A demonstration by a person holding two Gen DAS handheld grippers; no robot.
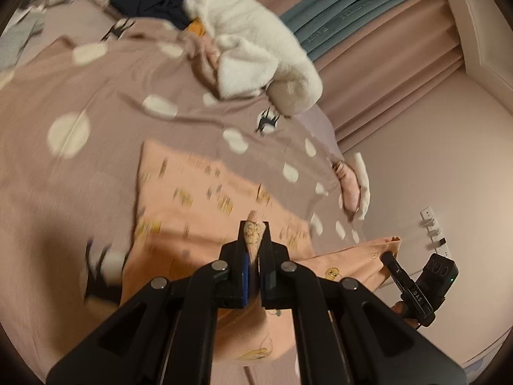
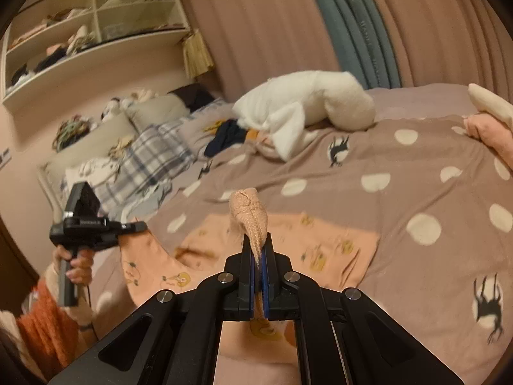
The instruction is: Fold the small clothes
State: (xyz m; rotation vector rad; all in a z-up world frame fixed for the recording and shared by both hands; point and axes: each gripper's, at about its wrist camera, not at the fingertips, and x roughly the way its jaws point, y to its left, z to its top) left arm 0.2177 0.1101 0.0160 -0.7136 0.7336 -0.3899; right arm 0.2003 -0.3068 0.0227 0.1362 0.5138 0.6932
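A small peach garment (image 1: 198, 205) with yellow prints lies partly on the dotted bedspread; it also shows in the right wrist view (image 2: 288, 243). My left gripper (image 1: 255, 234) is shut on a ribbed edge of the garment, which bunches out past the tips. My right gripper (image 2: 258, 250) is shut on another ribbed edge of it. Both hold their edges lifted above the bed. The right gripper shows at the right in the left wrist view (image 1: 404, 276); the left gripper shows at the left in the right wrist view (image 2: 105, 227).
The bed has a mauve bedspread (image 2: 416, 173) with cream dots. A white fluffy garment (image 2: 307, 102) and dark clothes (image 2: 227, 134) lie at the far side. Plaid fabric (image 2: 150, 157), pillows and shelves (image 2: 93, 19) are left. Curtains (image 1: 378, 61) hang behind.
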